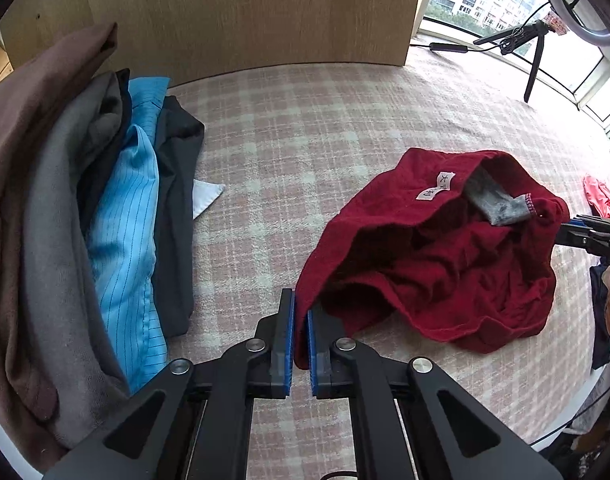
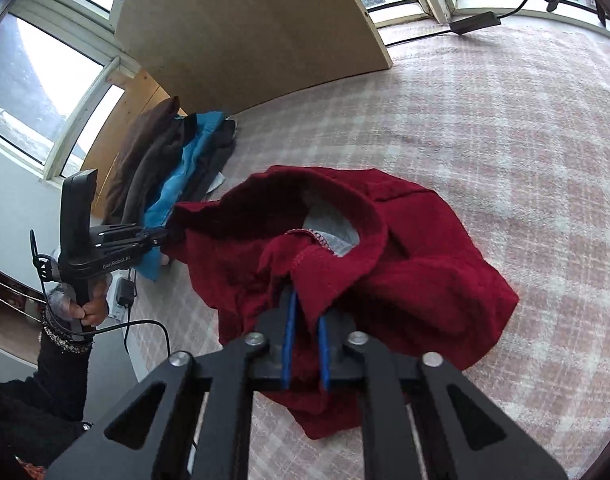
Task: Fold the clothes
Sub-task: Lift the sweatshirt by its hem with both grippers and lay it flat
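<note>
Dark red and fleecy, the red garment (image 1: 437, 256) lies crumpled on the bed (image 1: 305, 128), whose cover is a pink-and-cream check. It sits toward the bed's near side, with its neck opening turned up so that a white label (image 1: 437, 186) and a grey inner lining (image 1: 493, 204) show.

The left hand-held gripper (image 1: 300, 320) is clenched on one edge of the red garment: the cloth runs down between its blue pads (image 1: 290, 336) and is pinched there. The rest of the garment spreads away from it, to the right in the left wrist view.

The right hand-held gripper (image 2: 305, 312) is clenched on the opposite edge, near the stitched hem by the neck opening. A fold of red cloth hangs between its blue pads and drapes over its fingers. In the right wrist view the left hand-held gripper reaches in from the left and grips the far tip of the garment, a hand (image 2: 91, 308) in a dark sleeve around its handle.

A pile of clothes (image 1: 117, 216), brown, grey, blue and black, lies along the bed's left edge, well apart from the red garment. A wooden board (image 1: 249, 12) stands at the bed's far edge.
</note>
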### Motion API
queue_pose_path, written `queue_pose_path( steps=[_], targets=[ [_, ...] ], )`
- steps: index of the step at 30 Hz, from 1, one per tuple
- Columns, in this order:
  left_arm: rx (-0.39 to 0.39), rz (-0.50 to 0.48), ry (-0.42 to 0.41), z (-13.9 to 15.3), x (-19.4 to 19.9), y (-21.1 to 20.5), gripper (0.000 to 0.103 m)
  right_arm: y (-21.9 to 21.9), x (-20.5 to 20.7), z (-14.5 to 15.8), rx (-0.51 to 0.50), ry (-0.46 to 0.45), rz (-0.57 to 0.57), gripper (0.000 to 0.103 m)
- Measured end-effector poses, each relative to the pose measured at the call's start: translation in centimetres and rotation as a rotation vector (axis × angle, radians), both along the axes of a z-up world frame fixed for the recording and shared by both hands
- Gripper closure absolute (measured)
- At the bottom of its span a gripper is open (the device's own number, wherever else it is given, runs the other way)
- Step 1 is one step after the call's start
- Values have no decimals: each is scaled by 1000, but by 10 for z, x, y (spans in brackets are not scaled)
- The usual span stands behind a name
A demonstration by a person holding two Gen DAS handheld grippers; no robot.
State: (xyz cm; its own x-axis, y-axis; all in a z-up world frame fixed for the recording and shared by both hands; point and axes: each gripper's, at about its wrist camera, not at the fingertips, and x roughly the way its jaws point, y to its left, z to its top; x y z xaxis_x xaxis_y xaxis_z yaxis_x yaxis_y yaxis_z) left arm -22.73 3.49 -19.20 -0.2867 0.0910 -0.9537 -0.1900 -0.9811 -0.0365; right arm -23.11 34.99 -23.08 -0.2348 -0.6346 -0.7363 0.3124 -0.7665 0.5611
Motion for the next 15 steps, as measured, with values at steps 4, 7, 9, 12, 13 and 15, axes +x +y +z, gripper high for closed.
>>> queue_pose_path(
  steps=[4, 7, 9, 12, 13, 15],
  targets=[
    [29, -8, 39, 8, 4, -3, 100, 3, 5, 15, 43, 46, -26, 98],
    [32, 15, 65, 19, 3, -9, 100, 9, 11, 32, 154, 91, -54, 99],
    [55, 12, 108, 41, 6, -14, 100, 14, 17, 51, 240, 129, -51, 99],
    [92, 6, 174, 76, 11, -22, 100, 25, 30, 92, 348, 207, -46, 99],
    [104, -2, 203, 91, 15, -25, 100, 29, 35, 109, 373, 238, -47, 99],
    [132, -25, 251, 123, 23, -29, 100, 39, 50, 144, 412, 306, -78, 99]
  ],
)
